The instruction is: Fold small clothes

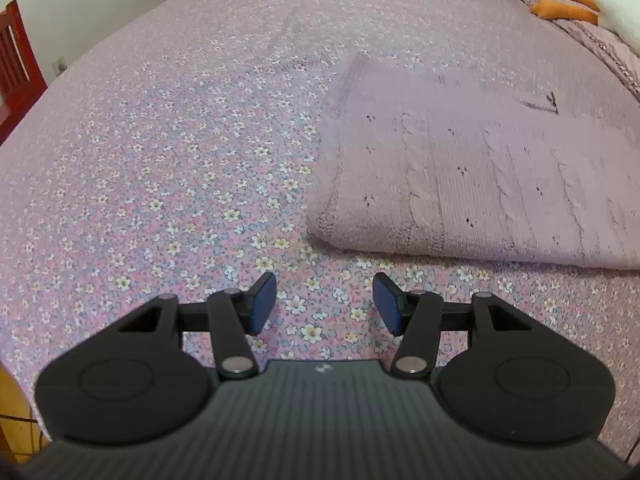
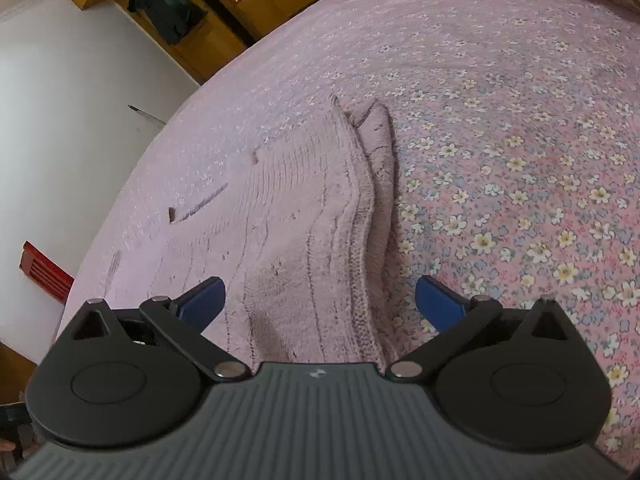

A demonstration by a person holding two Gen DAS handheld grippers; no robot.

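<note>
Left wrist view has the left gripper (image 1: pixel 324 304) with its blue pads (image 1: pixel 262 304) spread apart and nothing between them, only flowered fabric showing in the gap. It is held low and nearly level above the bedspread (image 1: pixel 168 168), aimed across the bed, just short of the near edge of the folded garment (image 1: pixel 460 176). That garment is a pinkish-mauve knit lying flat, up and to the right of the fingers, its rounded folded corner nearest the gripper and not touching it.

In the right wrist view, the right gripper (image 2: pixel 320 304) is spread even wider, with blue pads (image 2: pixel 202 300) far to either side and gripping nothing. It tilts down over the knit garment (image 2: pixel 296 216), whose ribbed stacked edge (image 2: pixel 362 240) runs straight away between the fingers; whether the pads touch the cloth I cannot tell.

Around both tools, the bedspread is pink with small white, yellow and blue flowers and covers the whole bed. At the far right of the left view lie a white plush toy (image 1: pixel 616 4) with orange limbs (image 1: pixel 560 10) and a red chair (image 1: pixel 16 68) at the left edge. Beyond the bed in the right view stand a white wall (image 2: pixel 60 128), wooden cabinets (image 2: pixel 248 12) with a dark garment (image 2: pixel 168 8) hanging there, and a red object (image 2: pixel 46 270) low by the wall.
</note>
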